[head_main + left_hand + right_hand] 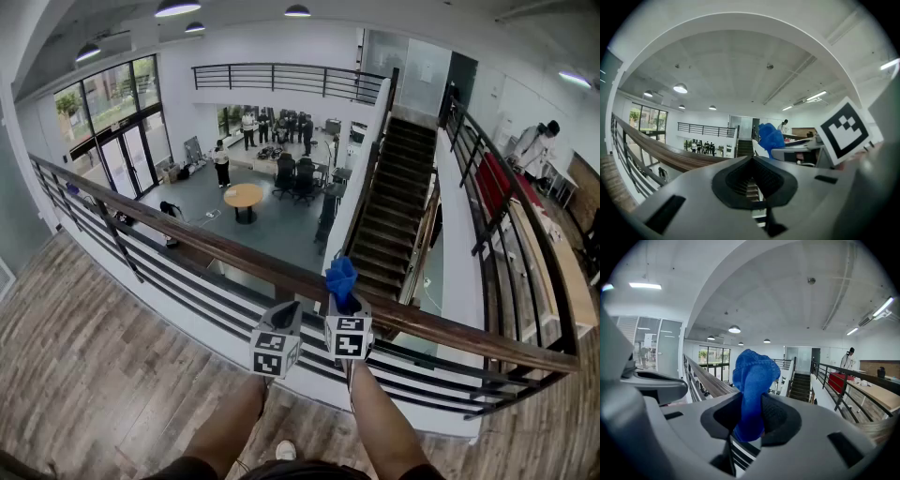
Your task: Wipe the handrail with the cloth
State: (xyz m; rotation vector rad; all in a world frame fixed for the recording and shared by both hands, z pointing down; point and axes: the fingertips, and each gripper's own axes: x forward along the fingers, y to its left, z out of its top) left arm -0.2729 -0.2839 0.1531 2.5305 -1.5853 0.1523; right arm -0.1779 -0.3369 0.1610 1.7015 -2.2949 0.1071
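My right gripper (pixel 345 302) clamps the blue cloth (pixel 341 277) at frame centre, bunched just above the handrail (pixel 187 234). My left gripper (pixel 289 311) has its jaws together, empty. If the cloth snags while wiping, it could pull free and drop beyond the rail.

Left gripper (pixel 292 307), right gripper (pixel 345 305) — two; one cloth (pixel 340 279); one handrail (pixel 187 234).

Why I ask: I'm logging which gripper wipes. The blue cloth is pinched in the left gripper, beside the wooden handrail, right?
Not quite: the blue cloth is pinched in the right gripper, not the left gripper, as the right gripper view shows. The left one's jaws are shut on nothing. The cloth is beside the wooden handrail.
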